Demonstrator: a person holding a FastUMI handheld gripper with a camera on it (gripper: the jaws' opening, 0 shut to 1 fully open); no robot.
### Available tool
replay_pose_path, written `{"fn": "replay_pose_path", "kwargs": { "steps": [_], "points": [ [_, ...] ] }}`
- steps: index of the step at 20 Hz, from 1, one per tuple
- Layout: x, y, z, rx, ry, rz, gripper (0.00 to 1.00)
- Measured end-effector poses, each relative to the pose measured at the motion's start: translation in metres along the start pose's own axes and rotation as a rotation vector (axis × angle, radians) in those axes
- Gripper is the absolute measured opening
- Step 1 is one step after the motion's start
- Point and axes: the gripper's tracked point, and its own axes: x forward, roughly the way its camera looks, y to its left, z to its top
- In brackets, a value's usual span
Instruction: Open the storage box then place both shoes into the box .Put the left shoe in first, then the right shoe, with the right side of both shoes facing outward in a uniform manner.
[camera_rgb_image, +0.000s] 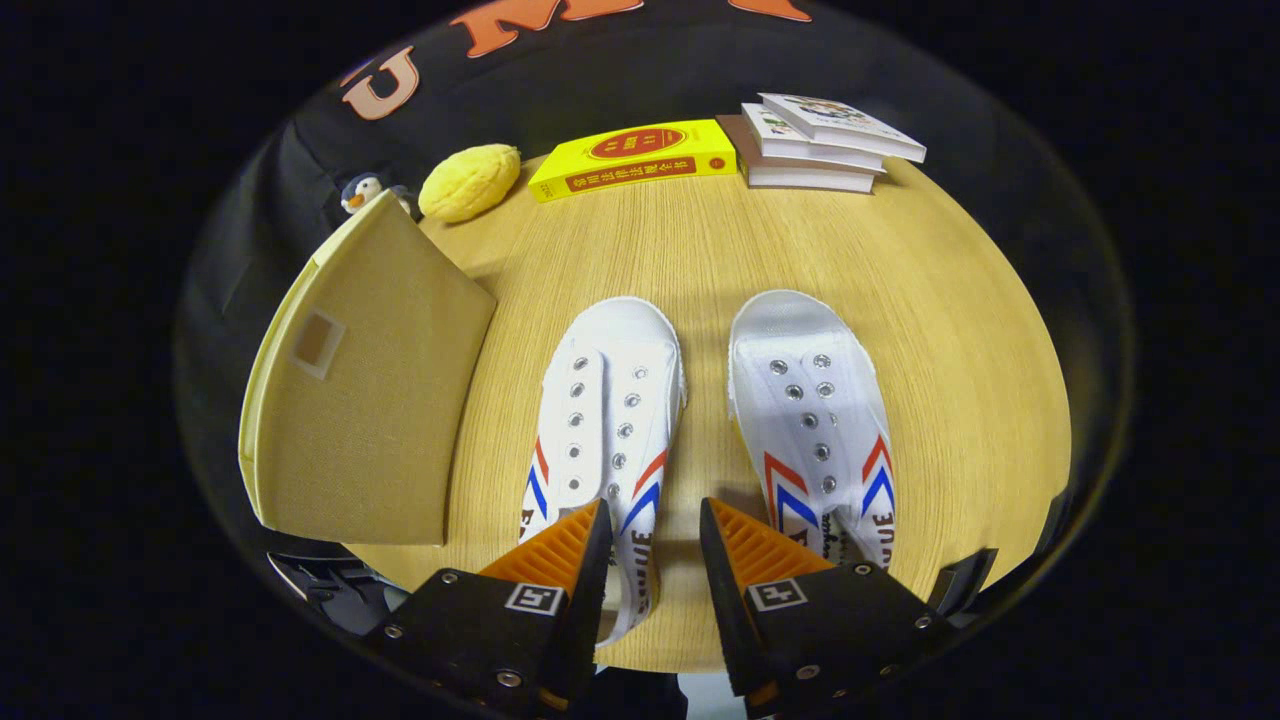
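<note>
Two white canvas shoes with red and blue stripes lie side by side on the wooden table (960, 330), toes pointing away from me. The left shoe (605, 400) lies partly under my left finger, the right shoe (815, 410) partly under my right finger. My gripper (655, 525) hovers above their heel ends, open, with nothing between the fingers. A tan fabric storage box (370, 400) with a pale yellow edge stands to the left of the shoes, its lid shut.
Beyond the shoes, along the table's far edge, lie a yellow book (630, 158), a stack of white books (820, 145) and a yellow plush toy (468, 182). A small penguin toy (360, 192) peeks from behind the box.
</note>
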Motion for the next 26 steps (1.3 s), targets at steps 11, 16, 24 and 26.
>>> {"fn": "replay_pose_path", "kwargs": {
  "steps": [11, 16, 24, 26],
  "points": [
    [0.014, 0.012, -0.004, 0.08, 0.013, 0.121, 0.12],
    [0.011, 0.015, -0.003, 0.215, -0.036, 0.21, 0.0],
    [-0.009, 0.032, 0.018, 0.331, -0.127, 0.31, 0.0],
    [-0.015, 0.036, 0.022, 0.35, -0.136, 0.336, 0.0]
  ]
}}
